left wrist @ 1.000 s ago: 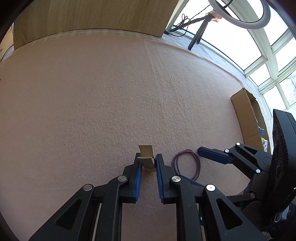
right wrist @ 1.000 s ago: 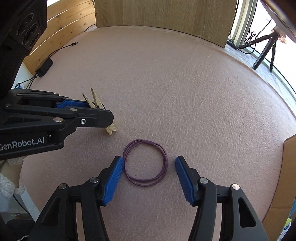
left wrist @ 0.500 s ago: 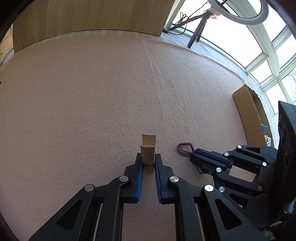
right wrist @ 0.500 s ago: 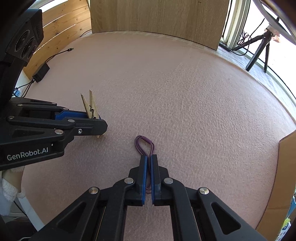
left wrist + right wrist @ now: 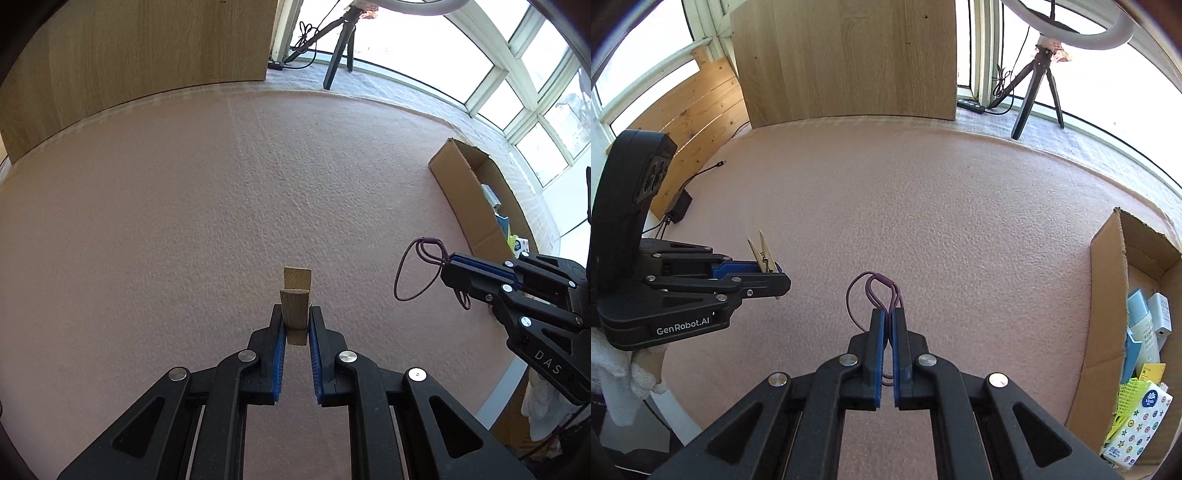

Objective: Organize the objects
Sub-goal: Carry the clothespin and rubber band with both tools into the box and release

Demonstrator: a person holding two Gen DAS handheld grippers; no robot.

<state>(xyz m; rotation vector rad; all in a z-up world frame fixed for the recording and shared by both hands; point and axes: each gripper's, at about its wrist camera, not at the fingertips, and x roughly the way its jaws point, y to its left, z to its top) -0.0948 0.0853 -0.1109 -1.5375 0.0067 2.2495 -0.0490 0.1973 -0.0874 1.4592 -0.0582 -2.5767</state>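
My left gripper (image 5: 296, 320) is shut on a wooden clothespin (image 5: 295, 295) and holds it upright above the pink table top. The left gripper (image 5: 775, 275) and clothespin (image 5: 761, 252) also show at the left of the right wrist view. My right gripper (image 5: 887, 314) is shut on a purple rubber band (image 5: 875, 286), lifted off the table; its loops hang out past the fingertips. The right gripper (image 5: 448, 264) and the dangling band (image 5: 417, 269) show at the right of the left wrist view.
An open cardboard box (image 5: 1108, 288) stands at the table's right edge with packets and bottles inside; it also shows in the left wrist view (image 5: 465, 188). A wooden panel (image 5: 846, 55) stands at the back. A tripod (image 5: 1038, 85) stands by the windows. Cables and an adapter (image 5: 677, 203) lie at the left.
Both grippers have risen from the table with their objects. A second ago the right gripper was open around the band lying flat; it has since shut on it and lifted it.
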